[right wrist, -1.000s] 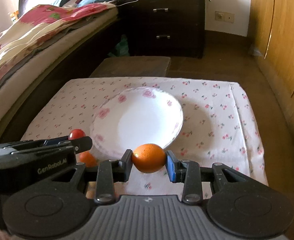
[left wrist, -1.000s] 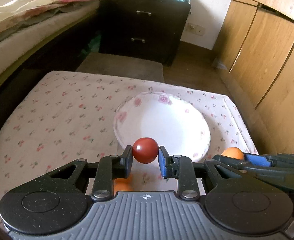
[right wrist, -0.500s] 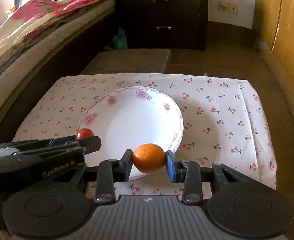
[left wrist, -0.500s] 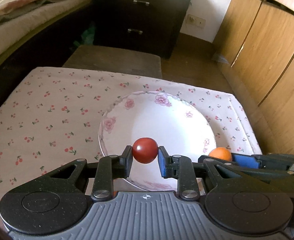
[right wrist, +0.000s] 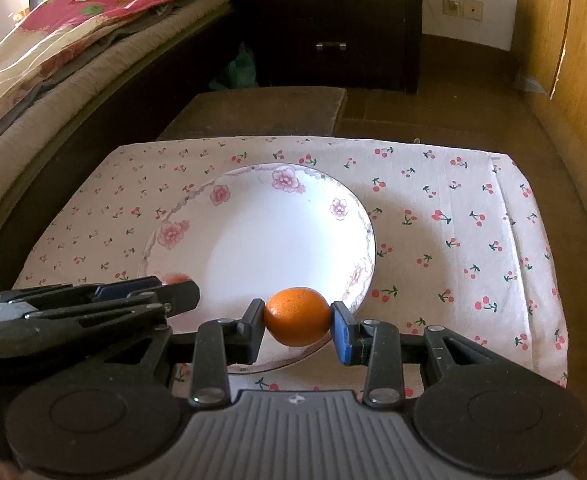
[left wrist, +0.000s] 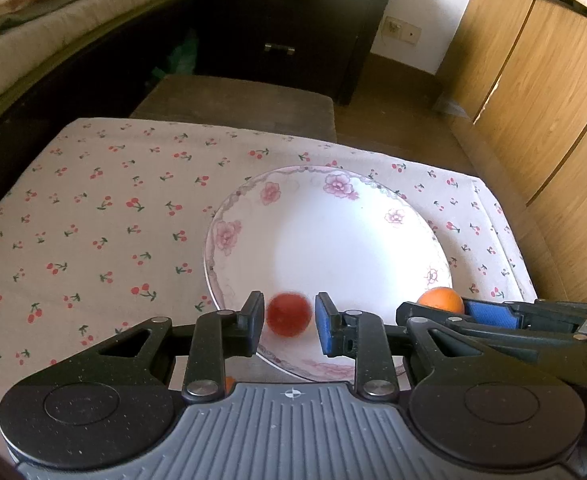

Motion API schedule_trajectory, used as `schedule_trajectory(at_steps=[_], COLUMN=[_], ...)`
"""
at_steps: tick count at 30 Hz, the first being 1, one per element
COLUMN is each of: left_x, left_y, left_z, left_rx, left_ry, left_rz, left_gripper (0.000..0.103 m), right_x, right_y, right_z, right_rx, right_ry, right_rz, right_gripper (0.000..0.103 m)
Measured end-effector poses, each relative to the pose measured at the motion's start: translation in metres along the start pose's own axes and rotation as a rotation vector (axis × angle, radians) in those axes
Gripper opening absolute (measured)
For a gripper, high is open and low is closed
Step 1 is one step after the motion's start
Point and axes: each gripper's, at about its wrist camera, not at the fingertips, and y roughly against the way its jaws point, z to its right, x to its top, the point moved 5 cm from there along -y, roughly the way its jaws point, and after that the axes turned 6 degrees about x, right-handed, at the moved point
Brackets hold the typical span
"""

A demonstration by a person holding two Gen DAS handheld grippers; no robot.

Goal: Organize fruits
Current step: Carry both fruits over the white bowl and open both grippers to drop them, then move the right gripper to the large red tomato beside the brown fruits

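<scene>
A white plate with pink flowers (left wrist: 335, 184) lies on the cherry-print cloth (left wrist: 93, 240). My left gripper (left wrist: 289, 314) hovers over the plate's near edge, its jaws opening. The small red tomato (left wrist: 288, 314) is blurred between the pads, with a gap on each side. In the right wrist view the tomato (right wrist: 177, 279) shows as a red smear on the plate (right wrist: 253, 172) beside the left gripper (right wrist: 173, 290). My right gripper (right wrist: 297, 320) is shut on an orange (right wrist: 296, 316) above the plate's near right rim. The orange (left wrist: 440, 300) also appears in the left wrist view.
A sliver of another orange fruit (left wrist: 228, 383) peeks out under the left gripper's body. Beyond the cloth stand a brown stool (right wrist: 261, 112) and a dark drawer chest (right wrist: 333, 20). A bed (right wrist: 53, 60) runs along the left, wooden cupboard doors (left wrist: 553, 100) along the right.
Both grippers moved forward and down over the plate's near edge. The left jaws parted and let go of the tomato, which now blurs. The right still clamps the orange.
</scene>
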Motion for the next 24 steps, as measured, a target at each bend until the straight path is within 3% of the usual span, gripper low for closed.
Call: schedule_trajectory(at_steps=[18, 24], left_x=[0.006, 0.007], left_y=[0.012, 0.022], left_z=[-0.005, -0.011], left_rx=[0.013, 0.048], left_ry=[0.023, 0.024], left_rz=[0.032, 0.050], left_gripper=[0.051, 0.067], right_x=[0.007, 0.007], right_y=[0.014, 0.022], right_z=[-0.003, -0.006], right_rx=[-0.004, 0.004], right_ry=[-0.011, -0.015], right_rz=[0.054, 0.074], right_gripper=[0.037, 0.038])
